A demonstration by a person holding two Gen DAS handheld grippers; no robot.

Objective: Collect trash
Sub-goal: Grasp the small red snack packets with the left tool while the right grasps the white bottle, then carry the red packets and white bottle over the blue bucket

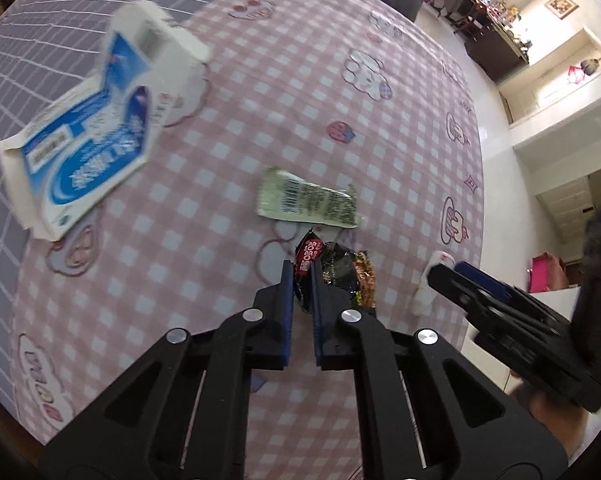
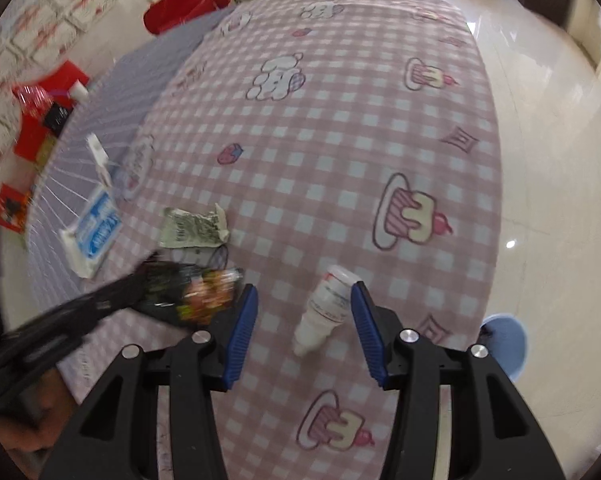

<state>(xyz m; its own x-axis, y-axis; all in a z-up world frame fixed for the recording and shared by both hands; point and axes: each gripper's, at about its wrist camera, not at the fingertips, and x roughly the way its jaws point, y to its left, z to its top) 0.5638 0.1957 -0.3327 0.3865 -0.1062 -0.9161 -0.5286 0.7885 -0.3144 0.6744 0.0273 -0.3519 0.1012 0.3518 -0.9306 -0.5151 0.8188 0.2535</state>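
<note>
Two grippers over trash on the counter (image 2: 340,140).
Left gripper (image 1: 301,280) clenched on black wrapper (image 1: 332,272); right gripper (image 2: 304,312) released, straddling white bottle (image 2: 324,308).

Both cameras sit just behind their own fingers and look steeply down onto the table (image 1: 228,128), close above the cloth. The left wrist view faces the far left of the table, with a room beyond at the right edge. The right wrist view faces along the table's right side, floor (image 2: 548,128) to its right. Both views share the green wrapper (image 1: 308,202) (image 2: 194,228), the black wrapper (image 1: 332,276) (image 2: 188,292), the blue box (image 1: 80,152) (image 2: 94,228) and the white bottle (image 1: 428,284) (image 2: 324,308); each also catches the other gripper at its edge.
</note>
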